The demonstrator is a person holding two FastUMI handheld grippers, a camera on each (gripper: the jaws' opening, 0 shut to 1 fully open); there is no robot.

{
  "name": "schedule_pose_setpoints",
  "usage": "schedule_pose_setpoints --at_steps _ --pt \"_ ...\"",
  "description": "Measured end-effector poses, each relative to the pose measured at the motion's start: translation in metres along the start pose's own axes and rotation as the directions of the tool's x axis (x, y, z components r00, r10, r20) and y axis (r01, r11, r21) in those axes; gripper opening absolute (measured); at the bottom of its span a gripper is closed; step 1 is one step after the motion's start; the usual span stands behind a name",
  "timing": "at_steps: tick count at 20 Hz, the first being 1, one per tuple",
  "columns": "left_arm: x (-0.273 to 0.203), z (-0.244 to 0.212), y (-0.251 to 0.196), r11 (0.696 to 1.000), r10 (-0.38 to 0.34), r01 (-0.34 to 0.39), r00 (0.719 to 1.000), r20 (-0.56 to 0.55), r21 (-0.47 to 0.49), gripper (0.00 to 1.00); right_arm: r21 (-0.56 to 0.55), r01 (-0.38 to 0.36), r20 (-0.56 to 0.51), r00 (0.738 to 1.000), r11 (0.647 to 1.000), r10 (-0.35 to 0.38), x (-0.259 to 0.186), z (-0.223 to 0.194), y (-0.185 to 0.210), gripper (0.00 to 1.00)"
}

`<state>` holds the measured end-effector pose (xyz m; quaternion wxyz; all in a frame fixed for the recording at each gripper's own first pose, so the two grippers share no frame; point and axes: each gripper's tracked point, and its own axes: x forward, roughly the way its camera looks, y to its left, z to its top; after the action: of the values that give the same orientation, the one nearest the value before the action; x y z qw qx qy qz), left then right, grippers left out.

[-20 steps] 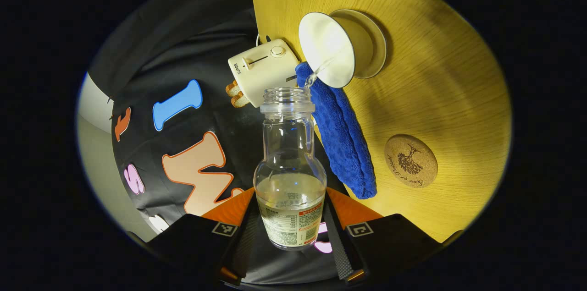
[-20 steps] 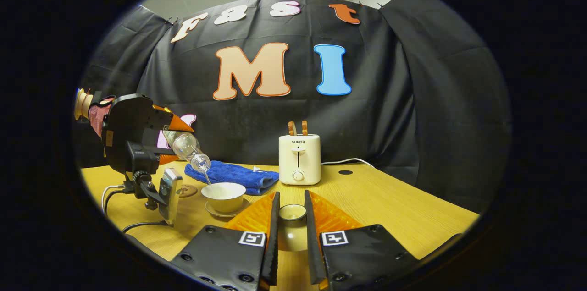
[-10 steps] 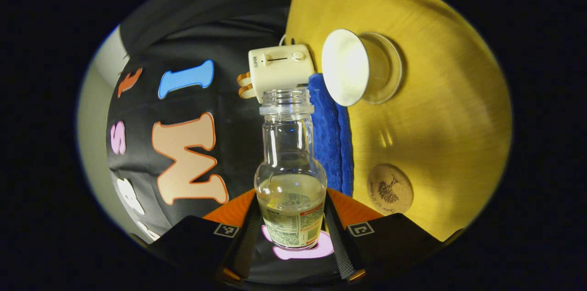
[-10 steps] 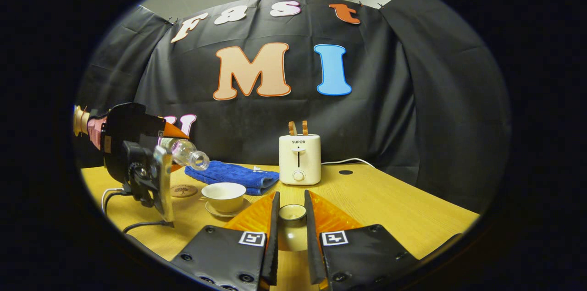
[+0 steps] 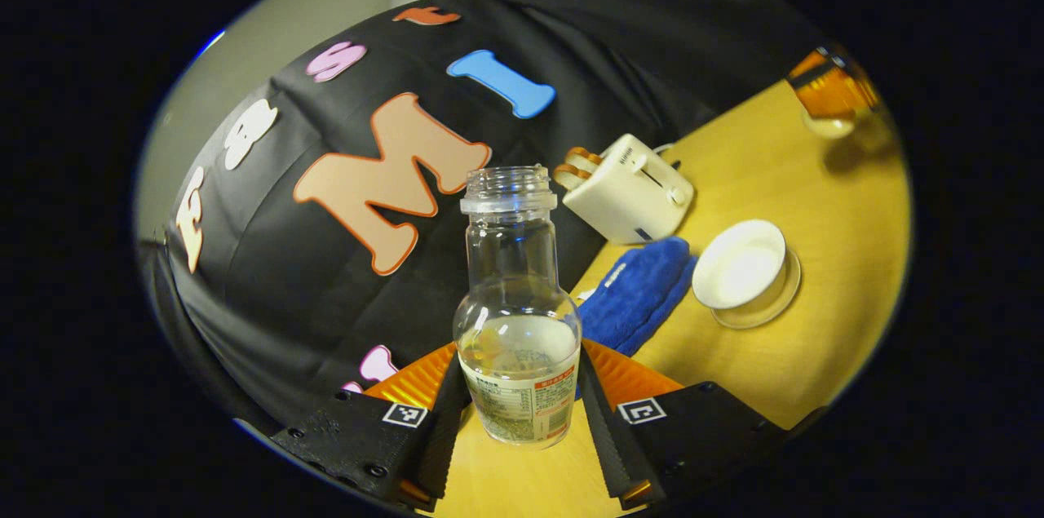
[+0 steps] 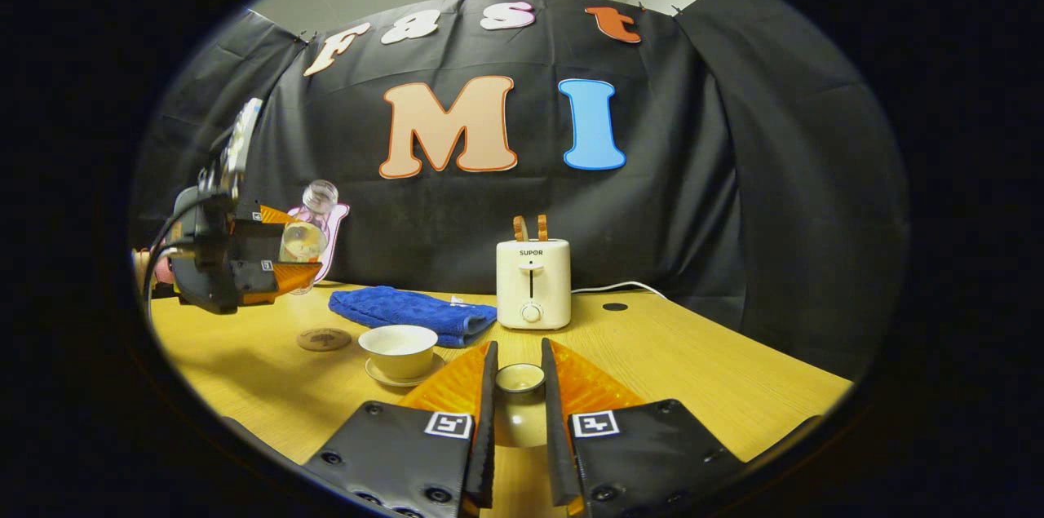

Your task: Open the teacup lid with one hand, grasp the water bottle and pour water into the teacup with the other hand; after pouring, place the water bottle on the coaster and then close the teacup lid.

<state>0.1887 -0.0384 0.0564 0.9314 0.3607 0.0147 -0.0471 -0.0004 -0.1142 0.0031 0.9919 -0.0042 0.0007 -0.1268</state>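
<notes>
1. Count first: one bottle [image 5: 517, 322], one cup [image 6: 400, 348] on its saucer [image 6: 383, 375], one lid [image 6: 519, 382], one coaster [image 6: 324, 338], one blue towel [image 6: 412, 311], one toaster [image 6: 532, 283] with two slices up top, one table [image 6: 669, 355].
2. Left gripper [image 5: 517, 420]: both fingers clamped on the bottle's lower body, bottle near upright, uncapped, water low in its belly.
3. In the right gripper view the left gripper [image 6: 281, 261] hangs in the air at the far left with the bottle [image 6: 308, 224], above the table and apart from the cup.
4. Right gripper [image 6: 519, 400]: fingers pressed on the lid from both sides, held low over the near table, to the right of the cup.
5. Cup stands open on the saucer, just in front of the towel; coaster lies bare to its left, near but apart.
6. Room: wide open wood to the right of the toaster, out to the table's right edge; a small dark hole [image 6: 614, 307] in the top there.
7. Left gripper view gives the cup [image 5: 740, 265] from above, white inside, and the toaster [image 5: 630, 188] tilted beside the towel [image 5: 632, 298].
8. It also catches the right gripper [image 5: 830, 90] far off at the upper right, over the table [image 5: 816, 200].
9. The coaster is plain in the right gripper view.
</notes>
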Motion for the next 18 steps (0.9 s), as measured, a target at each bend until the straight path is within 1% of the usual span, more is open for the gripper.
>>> schedule_pose_setpoints --at_steps 1,2,4,6,10,12,13,16,18 --pt "-0.002 0.000 0.005 0.996 0.007 -0.006 1.000 0.013 -0.091 0.69 0.000 0.000 0.000 1.000 1.000 0.000 0.000 0.000 0.000 0.30" --pt "-0.001 0.004 0.011 0.984 0.015 -0.009 0.999 0.032 -0.178 0.69 0.000 0.000 0.000 1.000 1.000 0.000 0.000 0.000 0.000 0.30" --pt "0.000 0.004 0.019 0.941 0.026 -0.008 0.999 0.048 -0.339 0.69 0.000 0.000 0.001 1.000 1.000 0.000 0.000 0.000 0.000 0.30" --pt "-0.001 -0.007 0.024 0.892 0.034 -0.014 0.999 0.036 -0.453 0.69 0.000 0.000 0.001 1.000 1.000 0.000 0.000 0.000 0.000 0.30" --pt "0.017 -0.020 0.019 0.817 0.048 -0.010 0.998 0.051 -0.577 0.69 -0.001 0.000 0.001 1.000 1.000 0.000 0.000 0.000 0.000 0.30" --pt "0.018 -0.030 0.016 0.777 0.031 0.004 0.998 0.045 -0.630 0.69 -0.001 0.000 0.001 1.000 1.000 0.000 0.000 0.000 0.000 0.30" --pt "0.020 -0.035 0.011 0.762 0.016 0.010 0.999 0.034 -0.648 0.69 0.000 0.000 0.001 1.000 1.000 0.000 0.000 0.000 0.000 0.30" --pt "0.018 -0.050 0.000 0.731 -0.017 0.014 1.000 0.003 -0.682 0.69 0.000 0.000 0.000 1.000 1.000 0.000 0.000 0.000 0.000 0.30" --pt "0.020 -0.057 -0.004 0.731 -0.025 0.009 1.000 -0.014 -0.683 0.69 0.000 0.000 0.000 1.000 1.000 0.000 0.000 0.000 0.000 0.30"
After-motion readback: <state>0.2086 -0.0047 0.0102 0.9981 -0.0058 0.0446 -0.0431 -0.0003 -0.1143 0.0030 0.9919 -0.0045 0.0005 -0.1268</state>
